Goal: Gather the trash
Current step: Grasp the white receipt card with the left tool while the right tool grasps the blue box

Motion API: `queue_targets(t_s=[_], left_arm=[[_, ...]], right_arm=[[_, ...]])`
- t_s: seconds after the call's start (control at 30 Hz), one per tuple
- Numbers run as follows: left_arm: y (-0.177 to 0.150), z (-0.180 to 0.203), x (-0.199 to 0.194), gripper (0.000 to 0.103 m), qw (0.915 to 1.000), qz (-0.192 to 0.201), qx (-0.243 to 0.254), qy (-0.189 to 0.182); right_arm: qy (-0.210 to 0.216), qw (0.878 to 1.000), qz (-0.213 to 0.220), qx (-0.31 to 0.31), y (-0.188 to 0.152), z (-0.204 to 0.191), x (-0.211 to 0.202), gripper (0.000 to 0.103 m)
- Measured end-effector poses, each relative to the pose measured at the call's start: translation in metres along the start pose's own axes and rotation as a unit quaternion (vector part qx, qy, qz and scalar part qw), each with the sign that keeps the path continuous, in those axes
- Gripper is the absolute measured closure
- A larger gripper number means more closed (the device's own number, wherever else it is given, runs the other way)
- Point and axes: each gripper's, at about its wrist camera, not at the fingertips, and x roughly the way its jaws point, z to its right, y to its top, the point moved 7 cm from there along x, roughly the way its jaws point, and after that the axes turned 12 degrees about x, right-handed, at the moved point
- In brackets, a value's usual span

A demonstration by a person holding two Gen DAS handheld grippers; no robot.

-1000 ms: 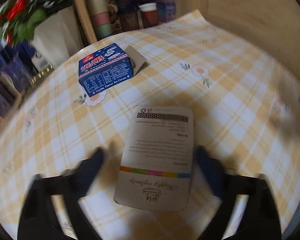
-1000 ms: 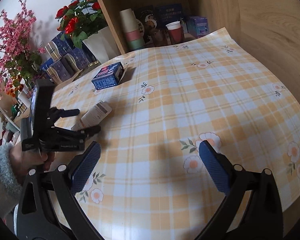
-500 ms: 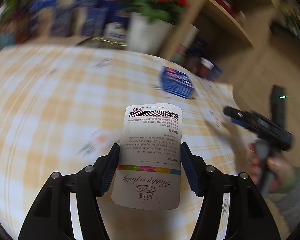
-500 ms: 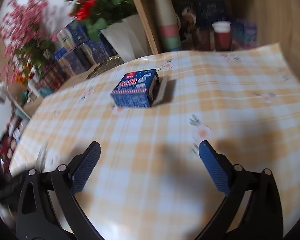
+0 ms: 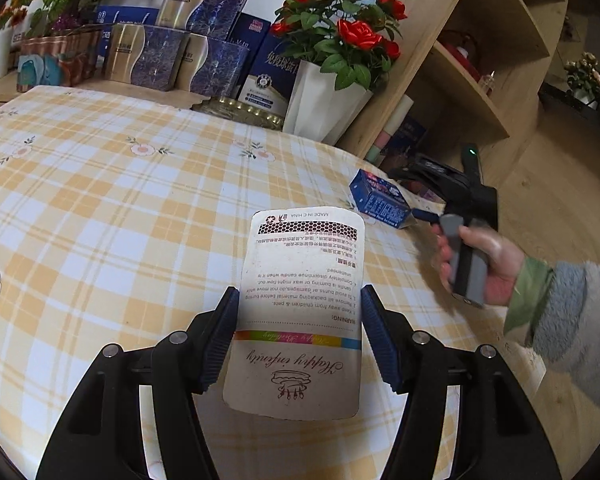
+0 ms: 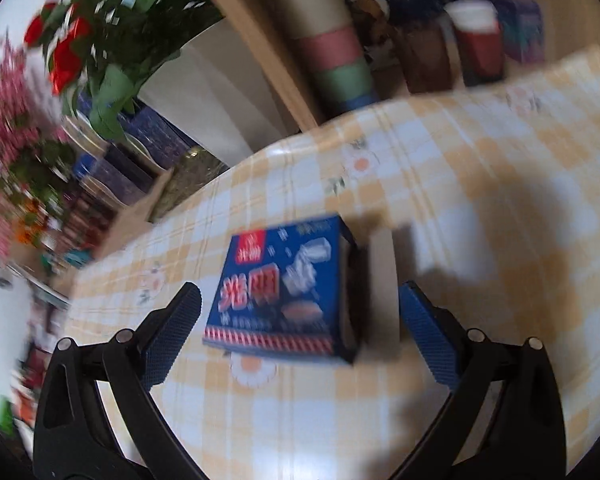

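In the left wrist view we see our left gripper (image 5: 298, 334) closed on a beige candle package (image 5: 300, 312), its blue fingers (image 5: 220, 338) pressed against both long edges of the card, which fills the lower centre of the frame with its printed warning text upside down and appears lifted off the yellow checked worktop (image 5: 100, 208). At the right of that frame our right hand (image 5: 480, 264) grips the handle of the other tool, and just above it, at centre right, the blue ice cream box (image 5: 380, 204) lies on the cloth. In the blurred right wrist view our right gripper (image 6: 300, 334) stands wide apart around that same blue ice cream box (image 6: 288, 292), one finger at lower left and the other at lower right, with a clear gap on either side, so it holds nothing; the box sits in the middle of the frame with its pale end flap (image 6: 382, 288) hanging open toward the right finger. Whether the fingers touch the cloth we cannot tell. Along the top of the left wrist view stand red roses in a white vase (image 5: 324, 108), dark blue gift boxes (image 5: 180, 56) at upper left, and a wooden shelf (image 5: 460, 64) at upper right
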Motion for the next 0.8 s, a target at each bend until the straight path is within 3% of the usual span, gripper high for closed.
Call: queue_targets(t_s=[0.2,0.33,0.4,0.53,0.8], left_arm=[[0.002,-0.006,-0.004,0.043,0.9999,0.007,-0.010,-0.009],[0.003,-0.004,-0.008,0.042,0.9998,0.011,-0.009,-0.011],[0.004,-0.004,-0.009,0.042,0.9998,0.013,-0.009,-0.011],[0.007,-0.003,-0.013,0.042,0.9997,0.021,-0.005,-0.010],[0.008,0.005,-0.029,0.042,0.9992,0.037,0.012,-0.002]], right_arm=[[-0.104,0.990,0.018,-0.093,0.003,-0.035,0.021,0.006],[-0.206,0.968,-0.008,-0.146,-0.008,-0.035,0.045,0.006],[-0.226,0.963,-0.029,-0.140,-0.015,-0.027,0.051,0.017],[-0.162,0.983,-0.005,-0.087,-0.017,-0.029,0.024,0.021],[-0.094,0.985,0.038,-0.138,-0.054,-0.048,-0.061,0.021]])
